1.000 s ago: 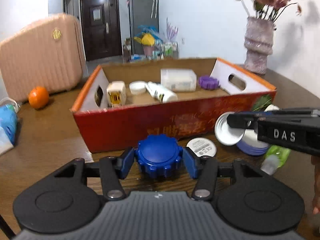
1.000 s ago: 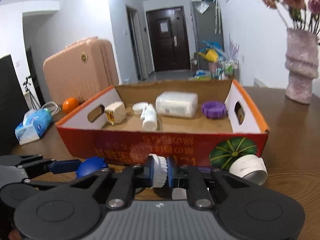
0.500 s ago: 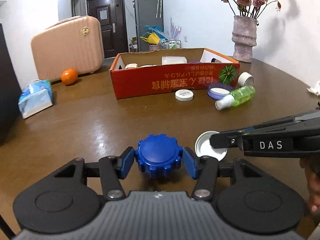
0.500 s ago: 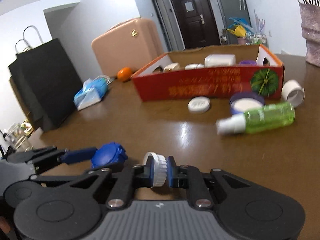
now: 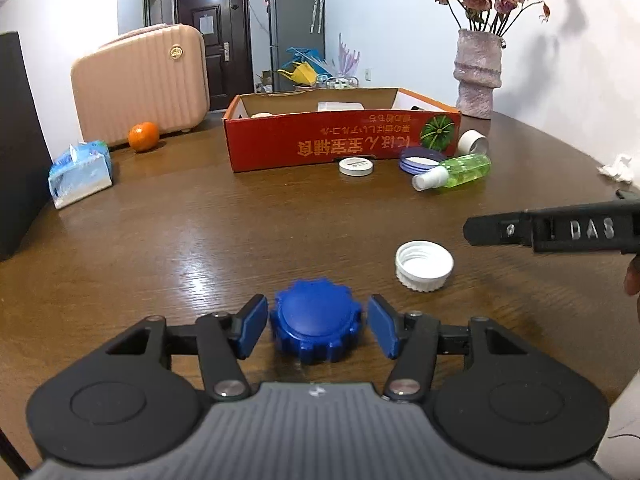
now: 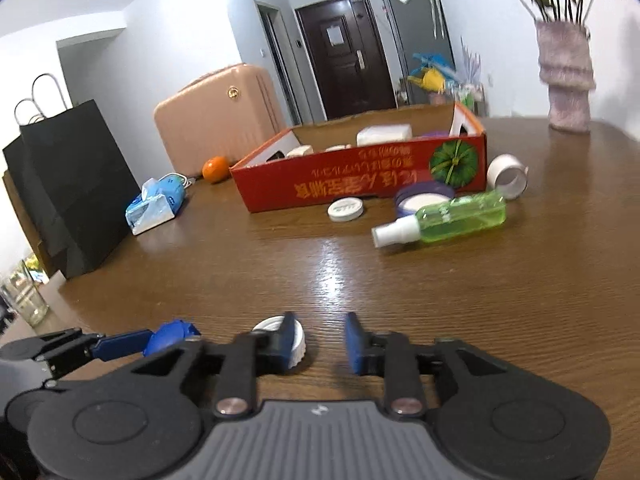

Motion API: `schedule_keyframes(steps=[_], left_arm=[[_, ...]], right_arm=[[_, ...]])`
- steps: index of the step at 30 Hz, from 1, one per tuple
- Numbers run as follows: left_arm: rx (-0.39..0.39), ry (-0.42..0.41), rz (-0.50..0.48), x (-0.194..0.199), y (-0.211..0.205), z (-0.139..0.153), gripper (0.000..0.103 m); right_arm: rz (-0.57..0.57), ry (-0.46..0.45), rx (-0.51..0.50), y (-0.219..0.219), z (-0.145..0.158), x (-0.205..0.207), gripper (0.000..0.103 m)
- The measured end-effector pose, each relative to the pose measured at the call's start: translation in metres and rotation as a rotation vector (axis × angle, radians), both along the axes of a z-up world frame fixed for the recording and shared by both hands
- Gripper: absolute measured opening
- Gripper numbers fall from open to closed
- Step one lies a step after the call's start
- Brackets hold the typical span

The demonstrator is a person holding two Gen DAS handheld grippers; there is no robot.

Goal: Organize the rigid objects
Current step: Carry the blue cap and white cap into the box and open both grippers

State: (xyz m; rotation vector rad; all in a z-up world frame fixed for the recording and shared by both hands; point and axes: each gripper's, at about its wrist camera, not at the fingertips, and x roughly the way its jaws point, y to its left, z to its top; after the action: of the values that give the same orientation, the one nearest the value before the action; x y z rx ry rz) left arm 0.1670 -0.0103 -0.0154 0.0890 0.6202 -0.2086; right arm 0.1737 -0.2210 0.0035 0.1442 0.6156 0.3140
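I see the brown wooden table [image 5: 200,240] with the red cardboard box [image 5: 340,144] at its far side. My left gripper [image 5: 316,330] has its jaws spread around the blue ridged cap [image 5: 316,330], not touching it. My right gripper [image 6: 318,340] also has spread jaws; the white screw cap [image 5: 424,266] lies just beside its left finger.

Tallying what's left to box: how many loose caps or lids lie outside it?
4: blue cap between left gripper's fingers, white cap beside it, white lid and purple lid by the box.
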Motion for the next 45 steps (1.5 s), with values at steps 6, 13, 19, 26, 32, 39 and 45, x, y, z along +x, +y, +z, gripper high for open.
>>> schedule_keyframes(steps=[6, 13, 19, 26, 32, 39, 45], left_arm=[[-0.017, 0.014, -0.017, 0.002, 0.000, 0.000, 0.068], [-0.013, 0.030, -0.003, 0.009, 0.004, -0.005, 0.054], [-0.053, -0.022, 0.024, 0.027, 0.018, 0.014, 0.054], [-0.157, -0.128, -0.051, 0.114, 0.035, 0.070, 0.054], [-0.123, -0.042, -0.070, 0.254, 0.029, 0.084, 0.054], [-0.007, 0.072, -0.064, 0.348, 0.007, 0.042, 0.055], [-0.022, -0.023, -0.074, 0.330, 0.023, 0.046, 0.072]], right_arm=[[0.080, -0.045, -0.109, 0.020, 0.003, -0.009, 0.056], [0.119, -0.003, -0.157, 0.036, -0.010, 0.009, 0.056], [0.159, 0.031, -0.136, 0.046, -0.021, 0.030, 0.039], [0.198, -0.053, -0.077, 0.042, 0.015, 0.088, 0.039], [0.182, -0.068, -0.024, 0.031, 0.065, 0.219, 0.039], [0.159, 0.137, 0.043, 0.049, 0.043, 0.369, 0.039], [0.162, 0.198, 0.060, 0.057, 0.021, 0.393, 0.048]])
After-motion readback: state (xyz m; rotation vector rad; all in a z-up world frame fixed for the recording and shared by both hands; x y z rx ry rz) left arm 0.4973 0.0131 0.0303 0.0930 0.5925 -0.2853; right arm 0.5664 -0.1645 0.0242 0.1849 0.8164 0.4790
